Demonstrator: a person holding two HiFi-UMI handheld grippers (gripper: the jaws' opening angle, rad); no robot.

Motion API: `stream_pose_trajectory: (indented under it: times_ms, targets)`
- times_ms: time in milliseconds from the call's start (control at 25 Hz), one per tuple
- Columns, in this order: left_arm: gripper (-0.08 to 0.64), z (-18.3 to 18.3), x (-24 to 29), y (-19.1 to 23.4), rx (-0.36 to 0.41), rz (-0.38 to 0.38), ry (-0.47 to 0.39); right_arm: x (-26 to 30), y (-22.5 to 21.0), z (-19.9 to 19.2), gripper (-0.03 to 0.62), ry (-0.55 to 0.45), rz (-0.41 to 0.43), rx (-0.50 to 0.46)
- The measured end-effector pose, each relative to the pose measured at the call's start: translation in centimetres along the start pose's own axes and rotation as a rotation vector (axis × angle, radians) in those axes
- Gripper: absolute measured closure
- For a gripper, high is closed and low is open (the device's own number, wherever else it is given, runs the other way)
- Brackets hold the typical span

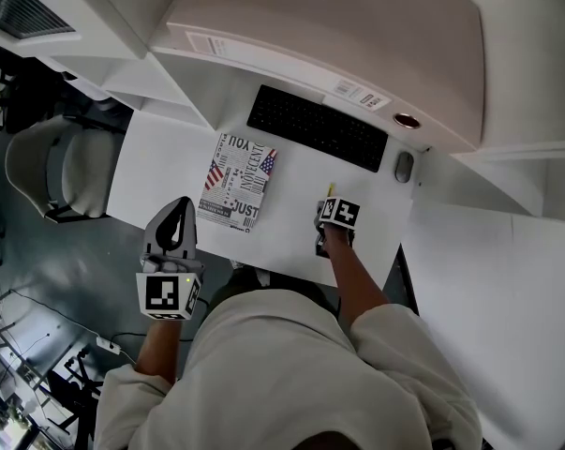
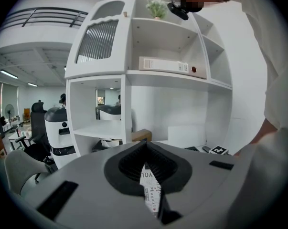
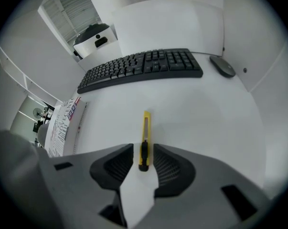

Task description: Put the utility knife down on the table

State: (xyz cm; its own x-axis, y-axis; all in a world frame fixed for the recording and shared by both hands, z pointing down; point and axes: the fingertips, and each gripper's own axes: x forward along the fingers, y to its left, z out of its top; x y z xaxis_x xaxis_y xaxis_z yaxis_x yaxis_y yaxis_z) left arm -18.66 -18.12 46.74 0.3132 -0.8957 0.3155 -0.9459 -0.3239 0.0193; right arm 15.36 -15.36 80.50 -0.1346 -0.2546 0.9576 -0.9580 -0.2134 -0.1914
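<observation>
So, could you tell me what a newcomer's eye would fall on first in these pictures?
The yellow utility knife stands out first, lying on the white table between the open jaws of the right gripper, which do not press on it. Next comes the boldly printed magazine with its flag pattern, to the left of the knife, and the black keyboard behind both.

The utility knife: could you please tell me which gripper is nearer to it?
Right. The right gripper has the utility knife between its open jaws; the left gripper sits beyond the magazine.
</observation>
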Motion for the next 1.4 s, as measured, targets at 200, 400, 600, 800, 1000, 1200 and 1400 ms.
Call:
stream_pose_trajectory:
  times_ms: [200, 400, 600, 800, 1000, 1200, 1400]
  targets:
    - [0.558, 0.1, -0.1, -0.4, -0.001, -0.001, -0.004, -0.7, -0.1, 0.6, 0.451, -0.024, 0.019, 0.005]
    - [0.558, 0.5, -0.2, -0.9, 0.001, -0.01, -0.016, -1.9, 0.3, 1.1, 0.451, -0.056, 0.036, -0.007]
    - [0.558, 0.9, -0.5, -1.2, 0.007, -0.018, -0.03, -3.6, 0.8, 1.9, 0.451, -0.1, 0.053, -0.029]
    - [0.558, 1.4, -0.9, -1.5, 0.01, -0.022, -0.045, -5.7, 1.4, 2.8, 0.451, -0.165, 0.062, -0.074]
    - [0.558, 1.9, -1.4, -1.6, 0.009, -0.022, -0.059, -8.6, 2.1, 3.9, 0.452, -0.25, 0.08, -0.134]
    - [0.558, 2.2, -2.0, -1.8, 0.013, -0.023, -0.075, -12.3, 3.0, 5.2, 0.454, -0.362, 0.108, -0.194]
    - [0.558, 2.9, -2.8, -1.9, 0.015, -0.021, -0.09, -16.7, 4.2, 6.3, 0.457, -0.489, 0.148, -0.265]
